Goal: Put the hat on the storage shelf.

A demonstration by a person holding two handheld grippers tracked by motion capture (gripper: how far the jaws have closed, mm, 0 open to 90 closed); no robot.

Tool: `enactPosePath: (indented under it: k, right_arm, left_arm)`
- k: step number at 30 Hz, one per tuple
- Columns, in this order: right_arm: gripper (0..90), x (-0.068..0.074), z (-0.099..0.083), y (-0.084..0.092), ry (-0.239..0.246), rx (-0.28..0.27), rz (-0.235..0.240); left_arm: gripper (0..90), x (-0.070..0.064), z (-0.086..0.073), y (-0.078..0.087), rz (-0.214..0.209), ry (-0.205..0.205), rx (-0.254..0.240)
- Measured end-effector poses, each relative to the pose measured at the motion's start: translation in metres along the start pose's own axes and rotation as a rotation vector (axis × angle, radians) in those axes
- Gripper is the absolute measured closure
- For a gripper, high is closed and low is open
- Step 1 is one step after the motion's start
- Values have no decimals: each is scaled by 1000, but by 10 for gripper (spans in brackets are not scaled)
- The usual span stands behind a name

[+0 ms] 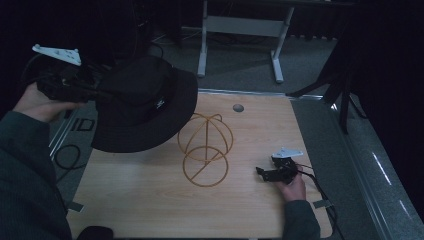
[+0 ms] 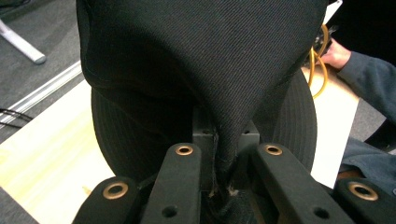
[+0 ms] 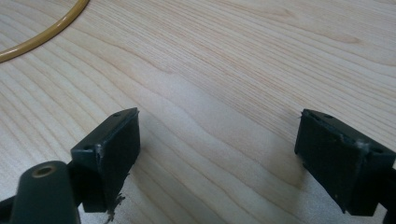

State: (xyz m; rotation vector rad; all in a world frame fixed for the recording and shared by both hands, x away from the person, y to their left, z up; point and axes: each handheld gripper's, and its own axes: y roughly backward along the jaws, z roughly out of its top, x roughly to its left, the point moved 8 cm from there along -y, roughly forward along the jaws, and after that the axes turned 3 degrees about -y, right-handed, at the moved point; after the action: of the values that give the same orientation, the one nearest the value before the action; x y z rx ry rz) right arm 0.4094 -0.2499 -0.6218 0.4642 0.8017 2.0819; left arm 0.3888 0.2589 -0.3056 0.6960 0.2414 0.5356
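Observation:
A black bucket hat hangs in the air over the table's far left corner. My left gripper is shut on its brim, and the left gripper view shows the hat's cloth pinched between the jaws of my left gripper. A gold wire hat stand with a round base sits mid-table, just right of the hat; part of it shows as the wire stand behind the hat. My right gripper rests low on the wood right of the stand. That right gripper is open with bare wood between its jaws, near the stand's ring.
The wooden table has a round grey grommet near its far edge. A grey desk frame stands behind on the carpet. Dark stand legs rise at the right, and a black cable loops on the floor at the left.

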Motion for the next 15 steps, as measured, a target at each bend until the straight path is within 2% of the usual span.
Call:
enactPosePath:
  k: [15]
  right_arm:
    - [141,0,0,0,0,0,0]
  left_arm:
    - [847,-11,22,1,-30,-30,-43]
